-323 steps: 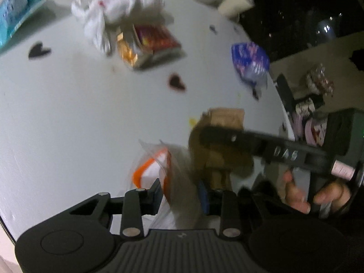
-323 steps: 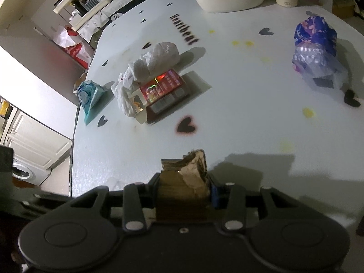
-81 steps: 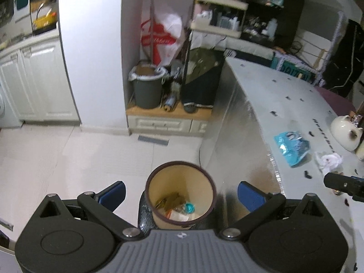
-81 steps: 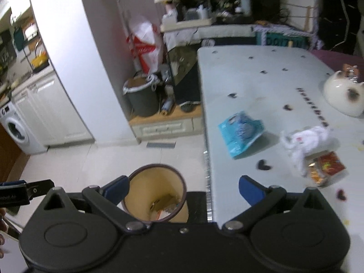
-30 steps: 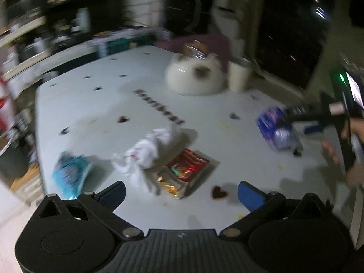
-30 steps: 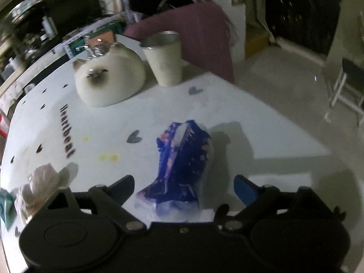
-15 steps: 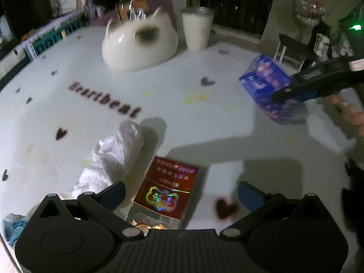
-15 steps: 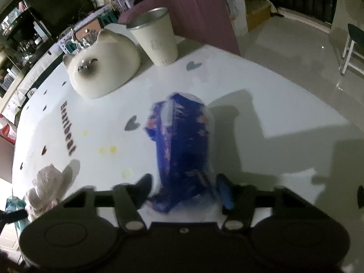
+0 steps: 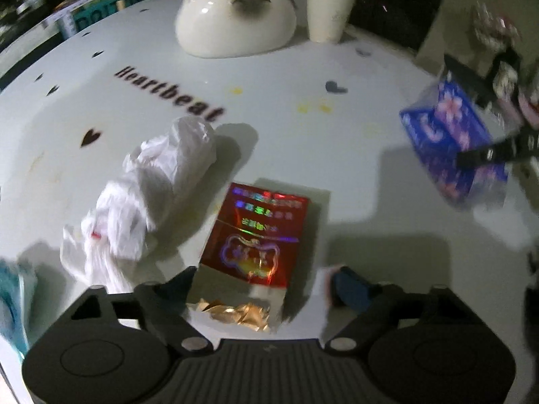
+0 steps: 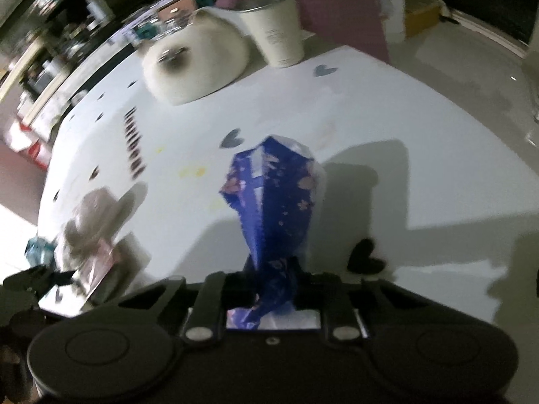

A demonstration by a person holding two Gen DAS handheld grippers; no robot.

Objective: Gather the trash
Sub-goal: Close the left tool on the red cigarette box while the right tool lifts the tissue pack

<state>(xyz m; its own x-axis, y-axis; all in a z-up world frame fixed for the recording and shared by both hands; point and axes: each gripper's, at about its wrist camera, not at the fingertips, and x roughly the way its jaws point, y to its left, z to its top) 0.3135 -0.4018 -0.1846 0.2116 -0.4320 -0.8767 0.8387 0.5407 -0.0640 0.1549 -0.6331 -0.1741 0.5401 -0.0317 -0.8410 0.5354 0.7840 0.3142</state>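
My right gripper is shut on a blue flowered wrapper and holds it just above the white table. The same wrapper shows at the right of the left wrist view, lifted off the table. My left gripper is open, its fingers on either side of the near end of a red foil cigarette pack with crumpled gold foil at its open end. A crumpled white plastic bag lies just left of the pack.
A white cat-shaped ceramic and a cream cup stand at the table's far side. A teal wrapper lies at the left edge. The table edge drops to the floor on the right.
My right gripper has shut on the blue wrapper and raised it. My left gripper has come down closer to the red pack, its fingers now narrower around it.
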